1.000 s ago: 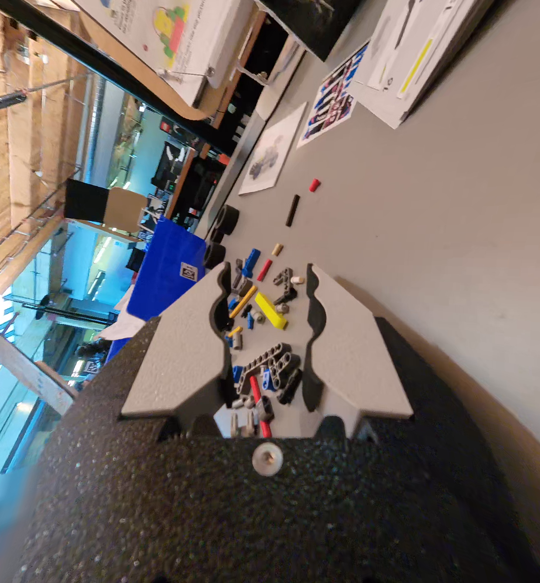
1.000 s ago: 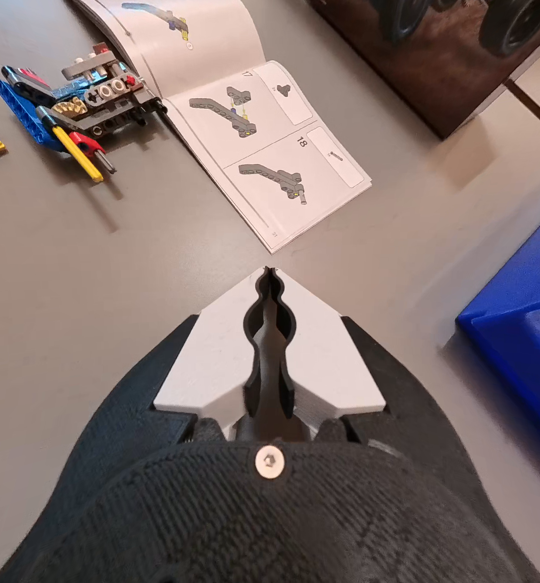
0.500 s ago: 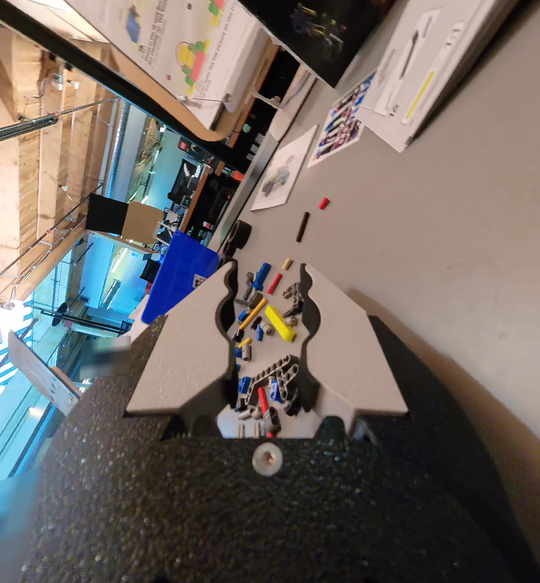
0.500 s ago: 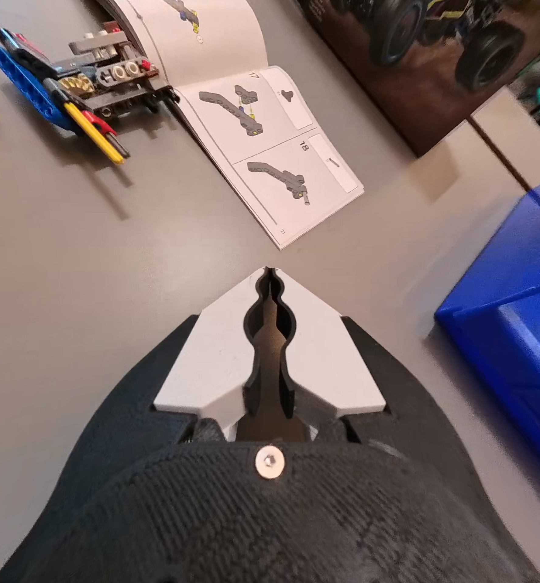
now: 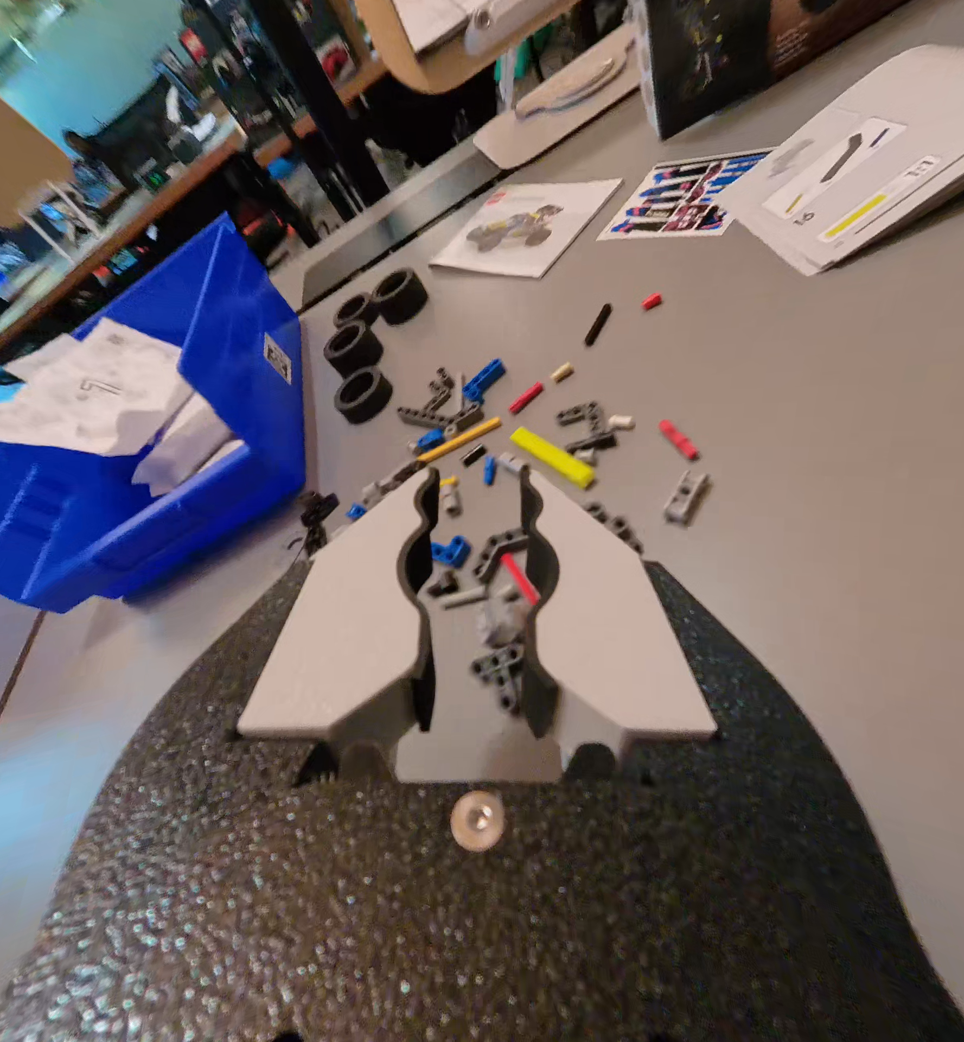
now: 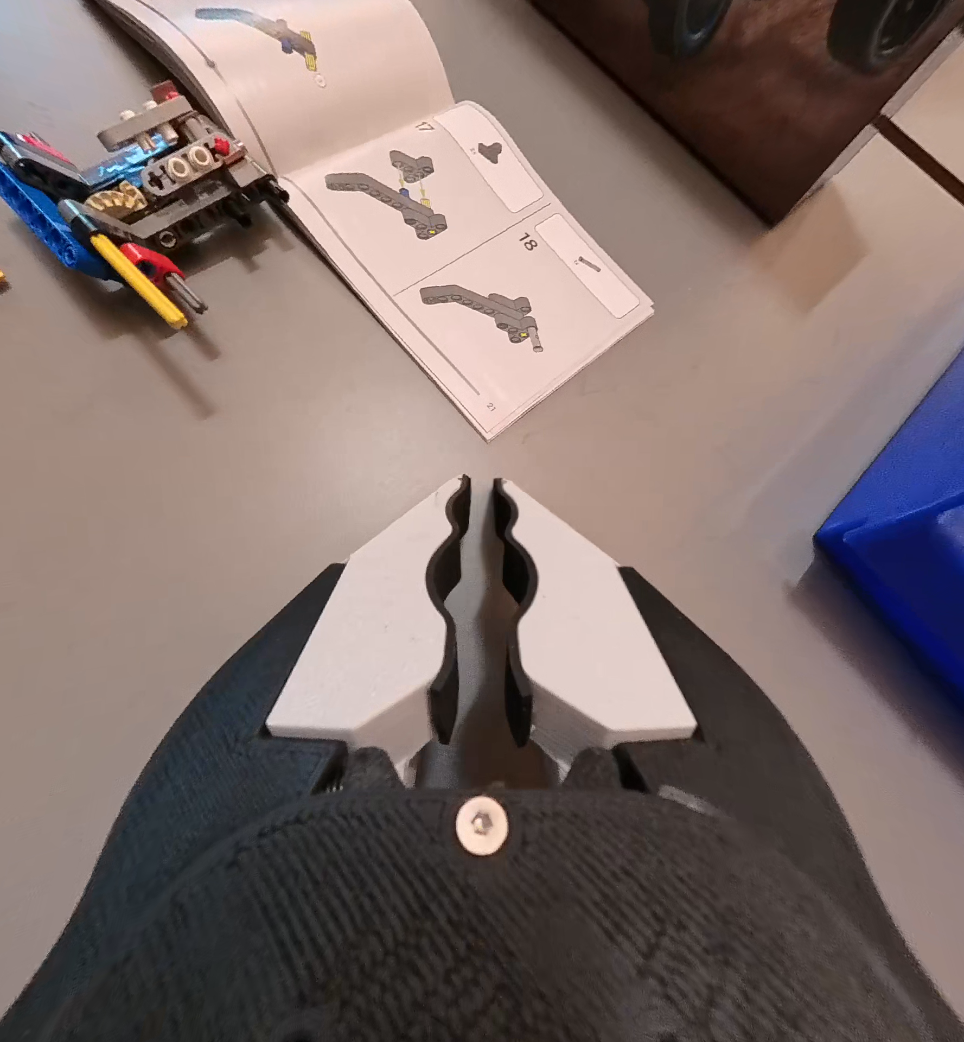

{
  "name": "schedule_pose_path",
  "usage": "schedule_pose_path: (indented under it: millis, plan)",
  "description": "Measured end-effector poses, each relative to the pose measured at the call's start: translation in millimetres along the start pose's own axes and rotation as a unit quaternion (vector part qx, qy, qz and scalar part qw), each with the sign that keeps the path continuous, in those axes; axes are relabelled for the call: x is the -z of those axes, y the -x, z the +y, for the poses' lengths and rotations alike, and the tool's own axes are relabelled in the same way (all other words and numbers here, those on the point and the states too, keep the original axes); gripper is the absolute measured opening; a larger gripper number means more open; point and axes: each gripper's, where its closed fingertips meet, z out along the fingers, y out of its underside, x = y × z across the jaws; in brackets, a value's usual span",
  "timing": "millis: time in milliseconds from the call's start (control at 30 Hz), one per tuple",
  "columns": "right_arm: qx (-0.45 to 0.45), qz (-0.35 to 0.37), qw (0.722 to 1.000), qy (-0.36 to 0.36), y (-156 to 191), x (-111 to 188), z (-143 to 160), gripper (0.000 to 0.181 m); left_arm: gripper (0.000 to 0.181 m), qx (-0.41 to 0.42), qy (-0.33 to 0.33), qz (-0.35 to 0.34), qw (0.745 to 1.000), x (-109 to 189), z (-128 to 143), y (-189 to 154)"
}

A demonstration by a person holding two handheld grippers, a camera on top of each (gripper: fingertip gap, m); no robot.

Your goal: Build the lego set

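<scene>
In the left wrist view my left gripper [image 5: 476,479] is open and empty, low over a scatter of loose Lego pieces on the grey table [image 5: 806,564]. A dark grey bent beam [image 5: 499,555], a red axle [image 5: 519,578] and a small blue piece [image 5: 450,550] lie between its fingers. A yellow beam [image 5: 550,457] and black tyres [image 5: 358,361] lie beyond. In the right wrist view my right gripper [image 6: 479,482] is slightly open and empty above bare table. The part-built model [image 6: 124,208] lies far left beside the open instruction booklet [image 6: 457,242].
A blue bin [image 5: 147,451] holding paper stands left of the pieces; its corner also shows in the right wrist view [image 6: 930,535]. A sticker sheet [image 5: 688,194], a small booklet [image 5: 524,225] and the set's dark box [image 6: 778,84] lie at the back. Left tips to right tips: about 45 centimeters.
The left gripper has rolled from sideways to level and moved in over the nearer pieces. The right gripper's fingertips have parted from closed to a narrow gap.
</scene>
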Motion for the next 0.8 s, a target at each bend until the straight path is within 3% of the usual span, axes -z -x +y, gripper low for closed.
schedule_pose_path:
  millis: [233,400,533,633,800]
  plan:
    - [-0.012,-0.007,1.000,0.001,-1,-1,0,0.005,0.025,0.014,0.127,0.123,0.984,13,53,32]
    - [0.002,0.001,1.000,0.001,0,-2,-1,0.001,0.022,0.013,0.110,0.235,0.966,34,55,-2]
    - [0.002,0.001,1.000,0.002,1,-2,-1,0.000,0.021,-0.002,0.136,0.205,0.969,31,69,-7]
    - [0.002,0.001,1.000,0.002,1,-2,-1,0.000,0.024,0.068,0.150,0.184,0.969,25,73,-2]
    - [0.002,0.003,1.000,0.002,0,-2,-1,0.000,0.017,0.083,0.192,0.238,0.949,36,76,-17]
